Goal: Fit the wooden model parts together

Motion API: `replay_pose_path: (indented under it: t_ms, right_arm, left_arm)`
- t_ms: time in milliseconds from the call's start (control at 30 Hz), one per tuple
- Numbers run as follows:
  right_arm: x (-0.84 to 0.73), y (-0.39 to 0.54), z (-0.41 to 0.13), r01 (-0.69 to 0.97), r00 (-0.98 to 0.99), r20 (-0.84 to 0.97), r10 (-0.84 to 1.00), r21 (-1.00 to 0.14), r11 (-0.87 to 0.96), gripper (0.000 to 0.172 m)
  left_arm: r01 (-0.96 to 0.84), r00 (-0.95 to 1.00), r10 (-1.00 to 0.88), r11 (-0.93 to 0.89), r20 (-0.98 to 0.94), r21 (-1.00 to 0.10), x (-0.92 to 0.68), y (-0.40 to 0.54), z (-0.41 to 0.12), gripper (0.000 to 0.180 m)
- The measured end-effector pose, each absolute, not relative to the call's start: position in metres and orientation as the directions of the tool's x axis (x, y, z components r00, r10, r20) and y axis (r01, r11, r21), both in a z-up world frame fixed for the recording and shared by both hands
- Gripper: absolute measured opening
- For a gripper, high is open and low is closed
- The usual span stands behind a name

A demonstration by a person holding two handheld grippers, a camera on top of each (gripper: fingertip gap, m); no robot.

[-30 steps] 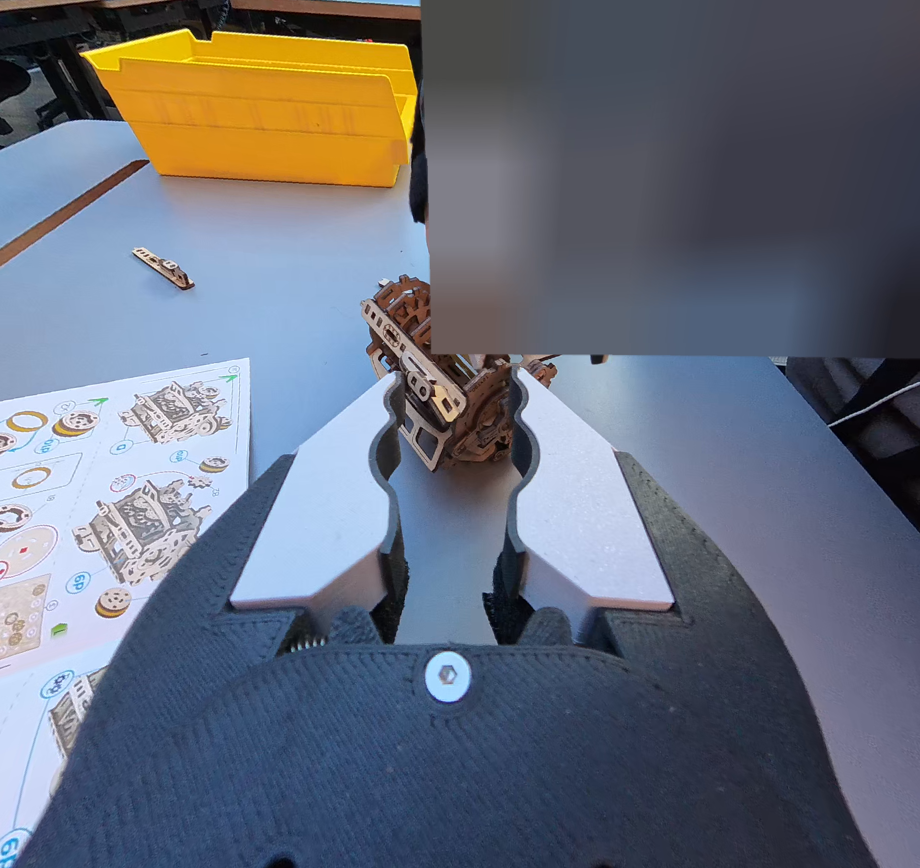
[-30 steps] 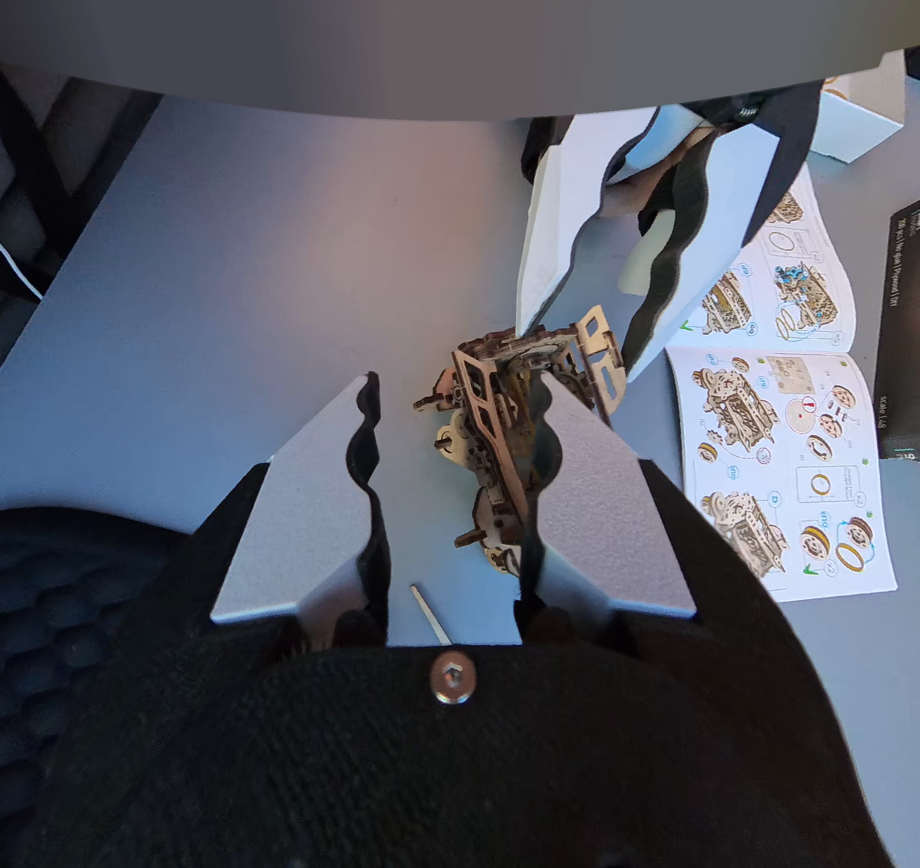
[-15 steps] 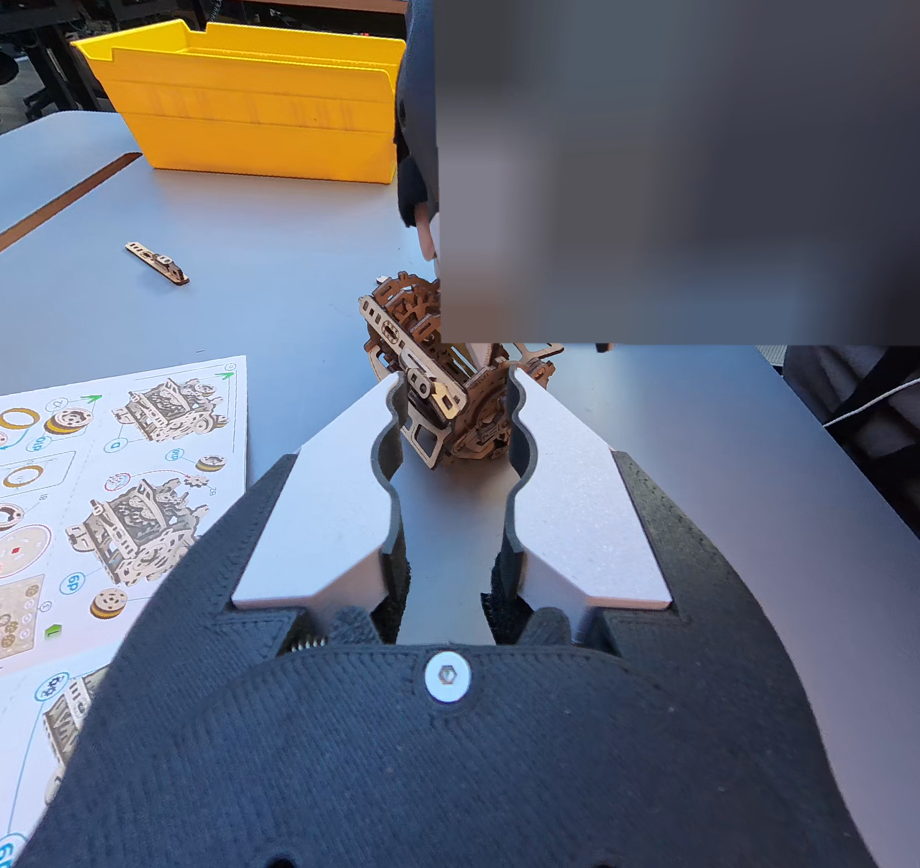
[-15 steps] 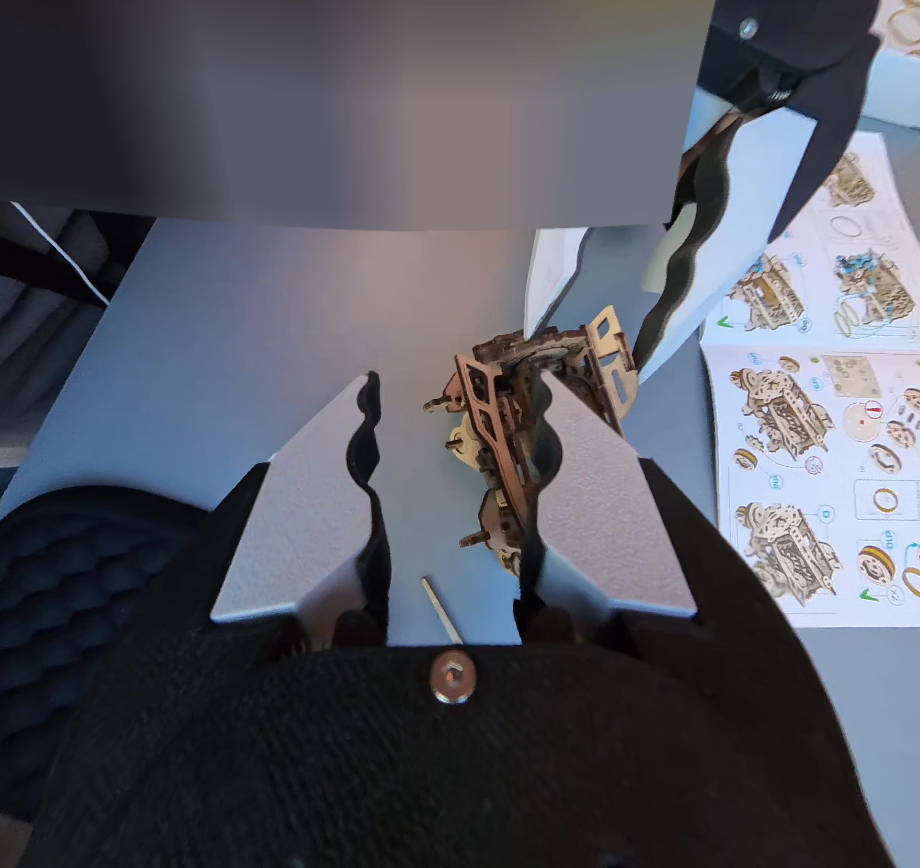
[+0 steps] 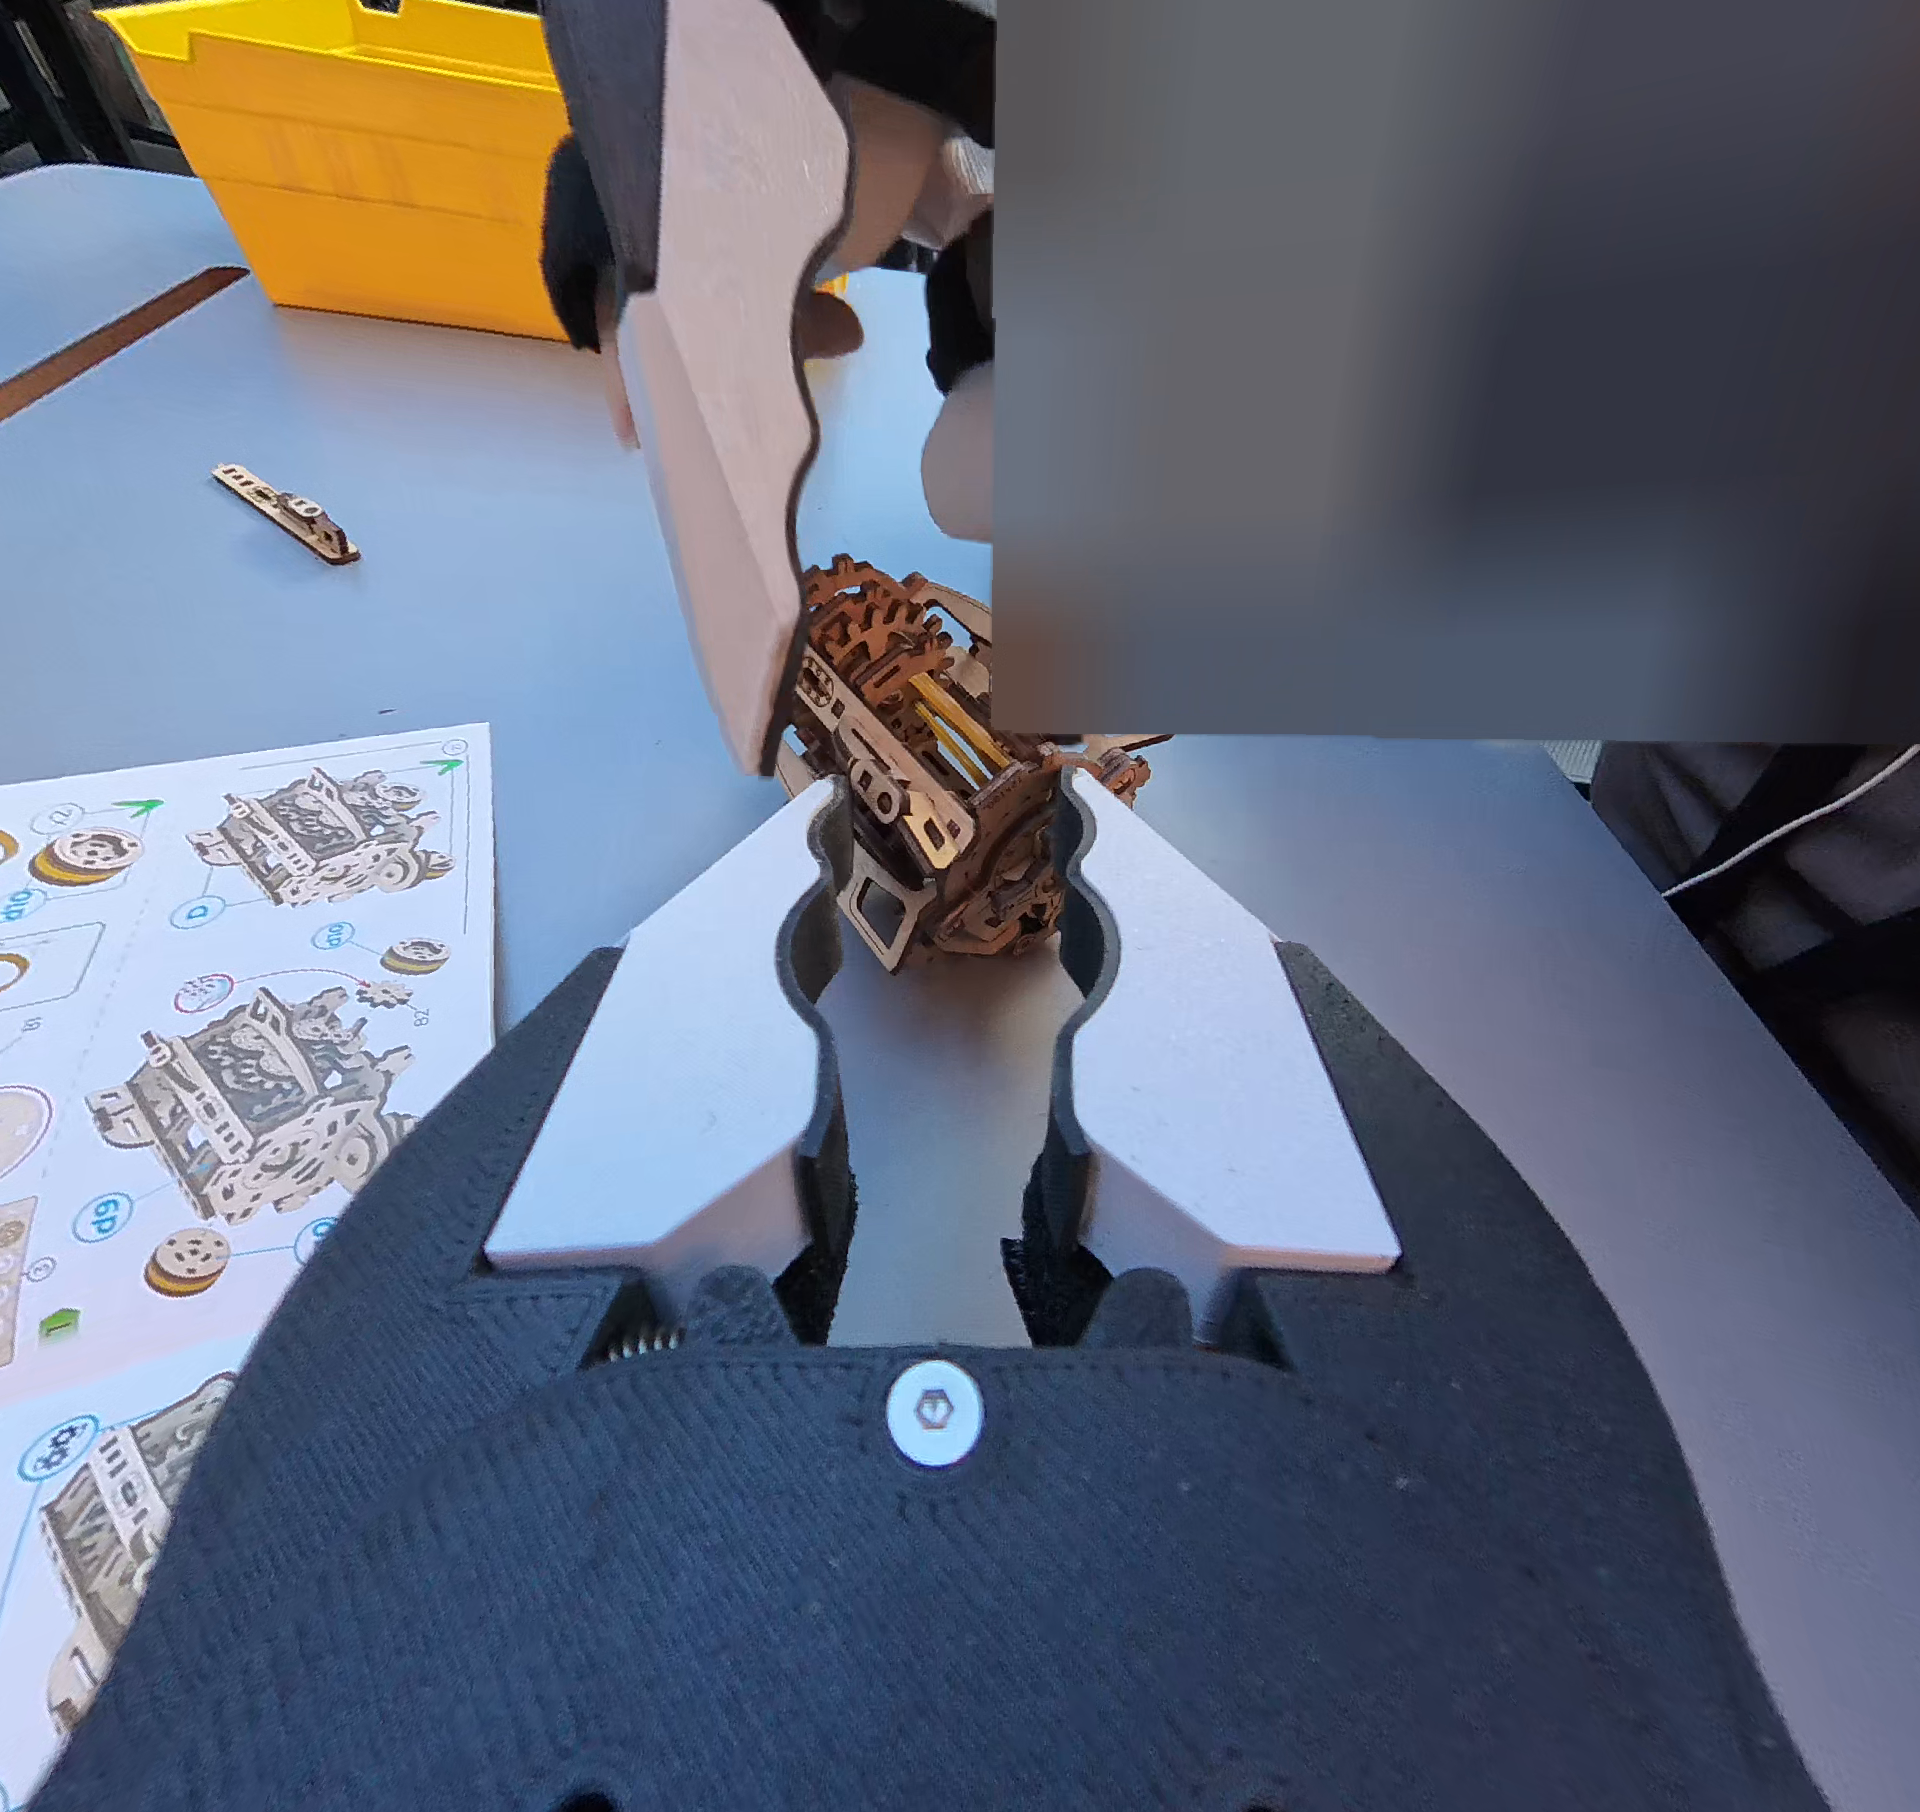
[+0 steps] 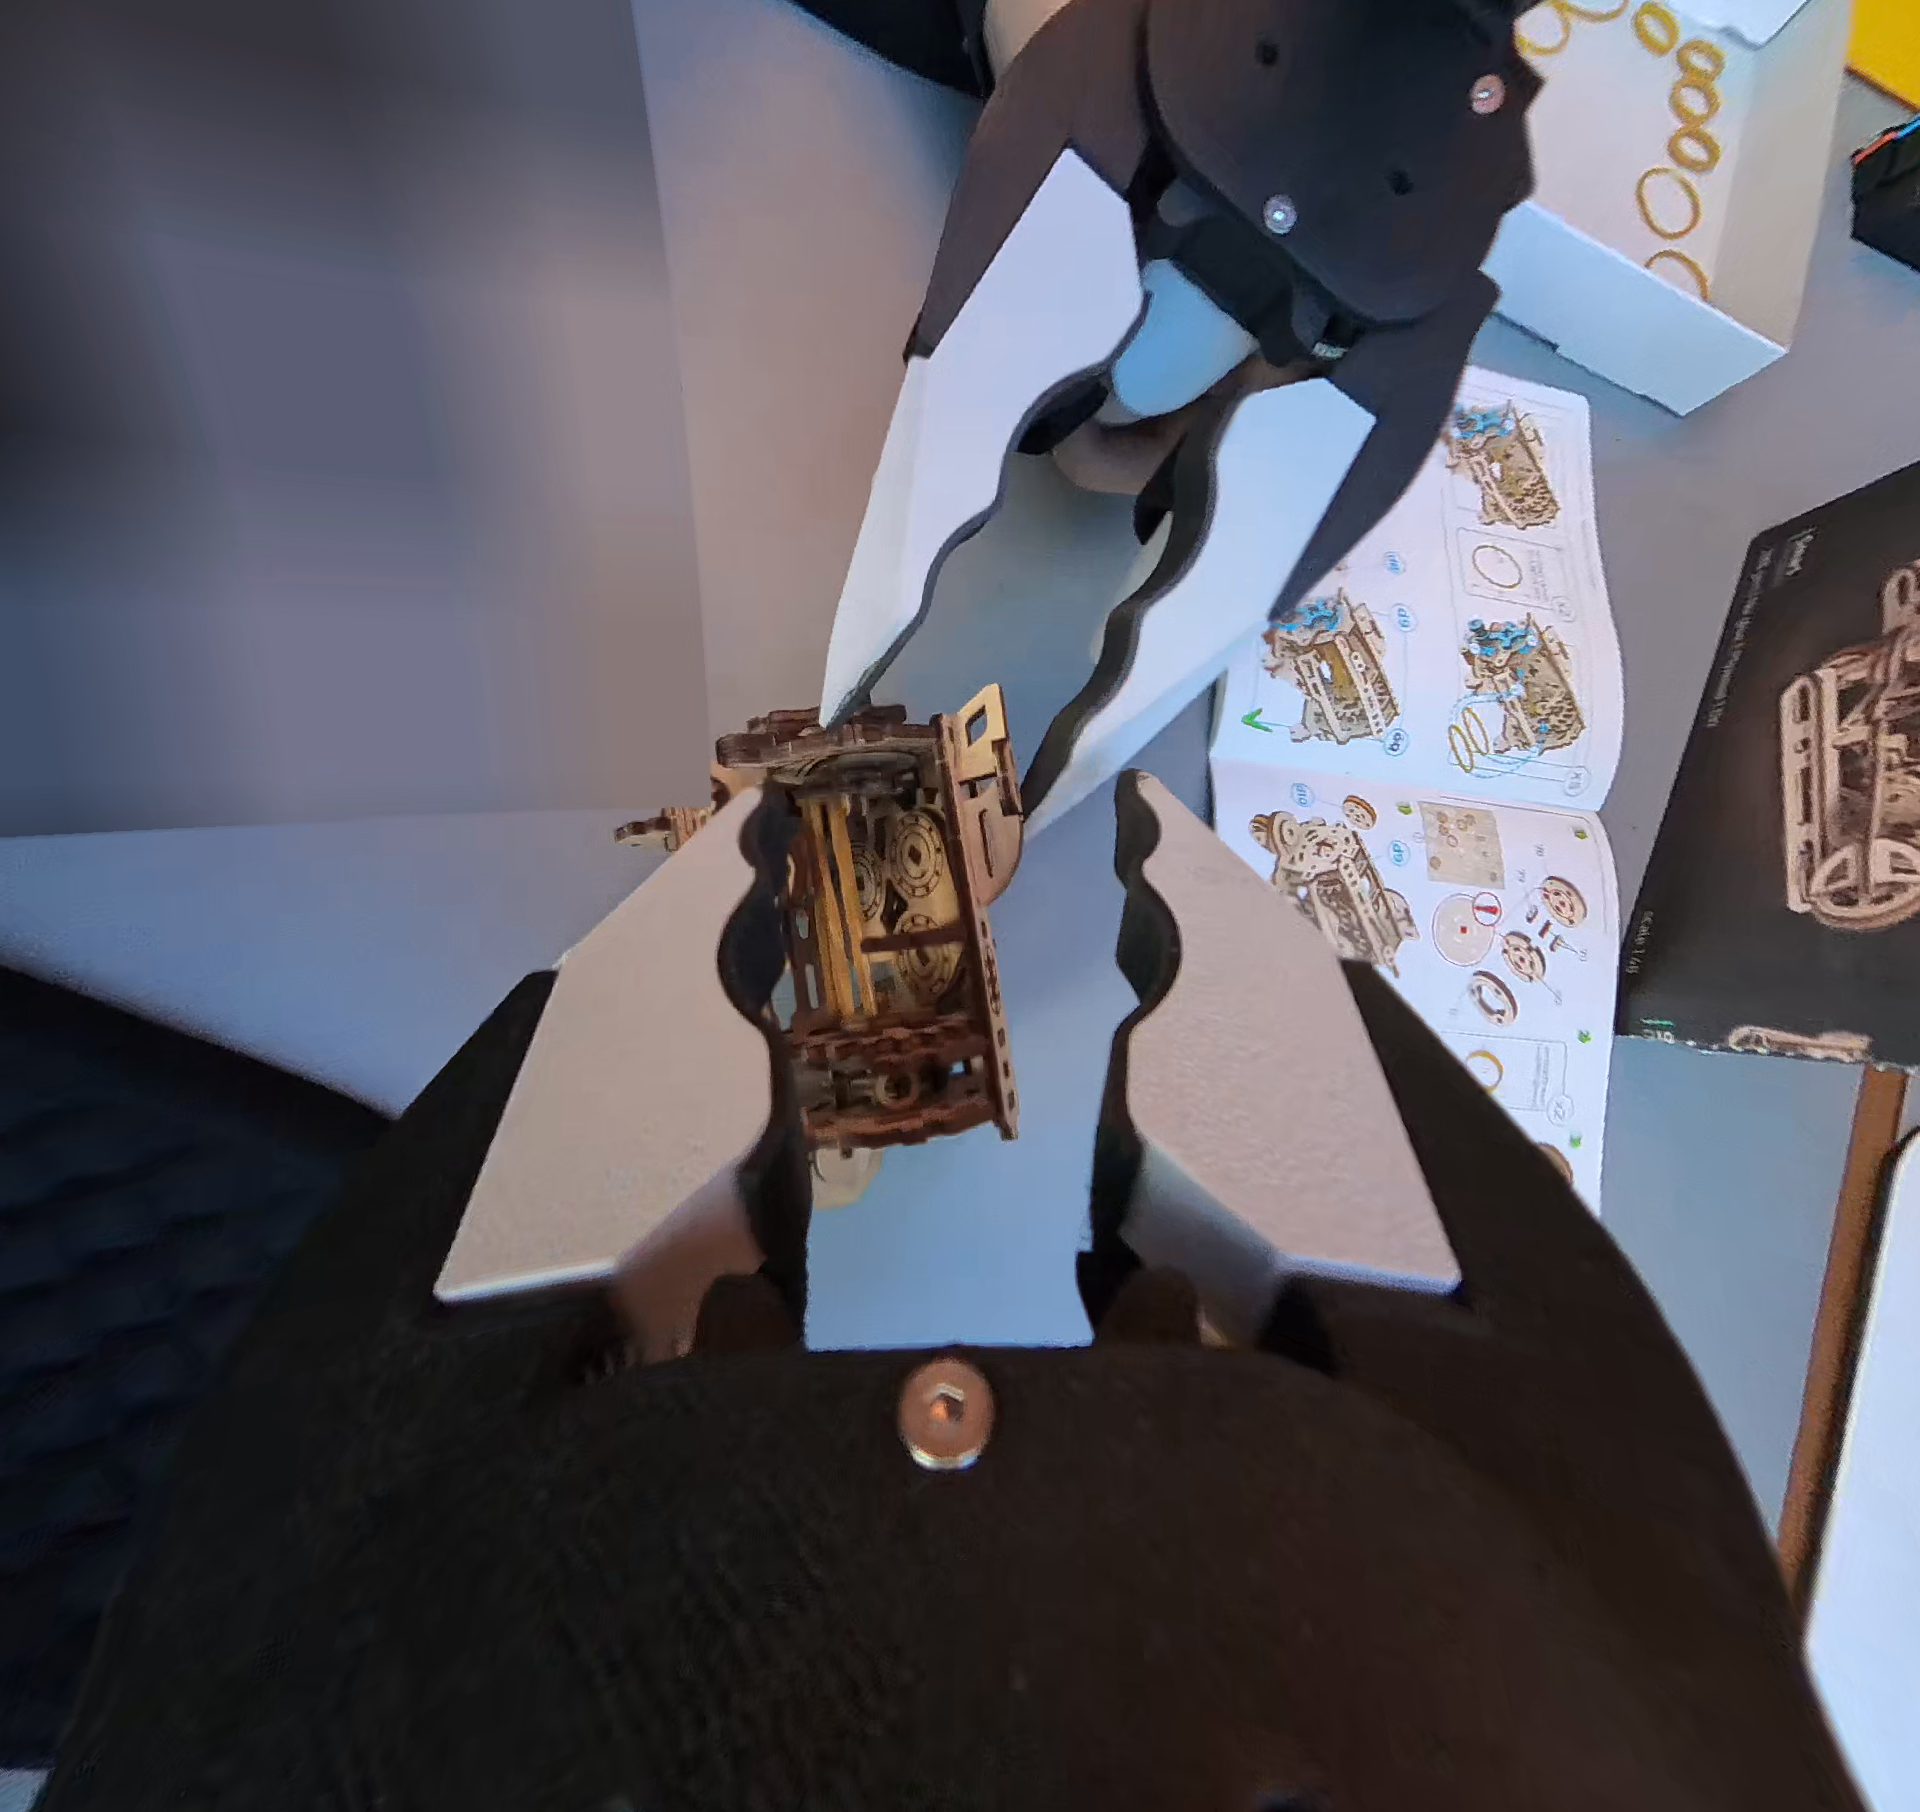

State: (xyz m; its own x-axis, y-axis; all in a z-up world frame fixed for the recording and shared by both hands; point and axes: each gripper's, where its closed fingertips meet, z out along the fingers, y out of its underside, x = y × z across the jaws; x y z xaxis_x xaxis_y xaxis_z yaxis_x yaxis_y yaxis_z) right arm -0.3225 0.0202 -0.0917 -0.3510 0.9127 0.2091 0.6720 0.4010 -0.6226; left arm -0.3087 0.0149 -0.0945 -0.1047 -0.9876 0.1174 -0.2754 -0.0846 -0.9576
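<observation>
A brown wooden gear model (image 5: 935, 827) is tilted over the grey table (image 5: 468, 567). My left gripper (image 5: 945, 796) is shut on its near end, with both pads against its sides. In the right wrist view the same model (image 6: 894, 931) lies against the left finger (image 6: 644, 1035) of my right gripper (image 6: 951, 796). The right finger (image 6: 1247, 1035) stands clear of it, so this gripper is open. The left gripper (image 6: 935, 765) comes in from above there, its tips at the model's far end. In the left wrist view one right-gripper finger (image 5: 727, 412) reaches down beside the model's far left.
An instruction sheet (image 5: 239, 983) lies left of the model and also shows in the right wrist view (image 6: 1455, 723). A small wooden strip (image 5: 286, 513) and a yellow bin (image 5: 353, 162) sit farther back. A black box (image 6: 1797, 775) and a white box (image 6: 1662, 204) lie beyond the sheet. My left and right fingertips are right by each other.
My right gripper has swung up over the model and now looks down on it; the model went from its right finger to its left. The left gripper kept hold and closed slightly.
</observation>
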Motion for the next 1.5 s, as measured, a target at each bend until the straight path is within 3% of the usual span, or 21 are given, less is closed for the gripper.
replay_pose_path:
  t_ms: [133,400,533,633,733,800,1000,1133,1233,1400,1500]
  right_arm:
    - [-0.326,0.024,-0.102,0.709,-0.397,0.284,0.873,-0.509,0.488,0.067]
    - [-0.328,0.028,-0.101,0.725,-0.417,0.348,0.840,-0.430,0.538,0.067]
    - [-0.324,0.032,-0.098,0.746,-0.338,0.342,0.877,-0.471,0.471,0.067]
    - [-0.308,0.043,-0.072,0.698,-0.147,0.312,0.939,-0.639,0.322,0.066]
    - [-0.277,0.047,-0.049,0.534,0.026,0.189,0.982,-0.833,0.146,0.065]
    - [-0.255,0.052,-0.046,0.433,0.112,0.161,0.981,-0.896,0.098,0.059]
    - [-0.223,0.035,-0.091,0.445,0.133,0.053,0.990,-0.896,-0.012,0.056]
    - [-0.222,0.031,-0.115,0.492,0.106,0.043,0.993,-0.870,-0.015,0.048]
    - [-0.226,0.029,-0.124,0.524,0.090,0.032,0.995,-0.852,-0.020,0.046]
    - [-0.240,0.026,-0.115,0.478,0.070,0.036,0.997,-0.879,-0.001,0.041]
    - [-0.247,0.024,-0.112,0.473,0.068,0.022,0.997,-0.881,-0.013,0.029]
  left_arm:
    - [-0.275,-0.105,-0.986,-0.093,0.126,-0.957,-0.309,0.016,-0.094,0.035]
    - [-0.275,-0.093,-0.987,-0.104,0.134,-0.956,-0.309,0.018,-0.095,0.036]
    - [-0.271,-0.082,-0.988,-0.105,0.132,-0.957,-0.309,0.020,-0.094,0.037]
    - [-0.256,-0.065,-0.991,-0.098,0.118,-0.962,-0.310,0.023,-0.092,0.038]
    - [-0.258,-0.015,-0.994,-0.102,0.110,-0.961,-0.314,0.030,-0.088,0.046]
    - [-0.263,0.016,-0.991,-0.129,0.130,-0.956,-0.316,0.029,-0.083,0.053]
    - [-0.330,0.179,-0.973,-0.200,0.147,-0.923,-0.318,0.019,-0.096,0.067]
    - [-0.397,0.243,-0.969,-0.135,0.038,-0.908,-0.328,0.020,-0.106,0.056]
    - [-0.391,0.192,-0.979,-0.146,0.074,-0.909,-0.328,0.013,-0.108,0.039]
    - [-0.378,0.131,-0.982,-0.174,0.134,-0.909,-0.321,0.007,-0.109,0.041]
    - [-0.388,0.143,-0.979,-0.188,0.142,-0.902,-0.317,0.003,-0.113,0.042]
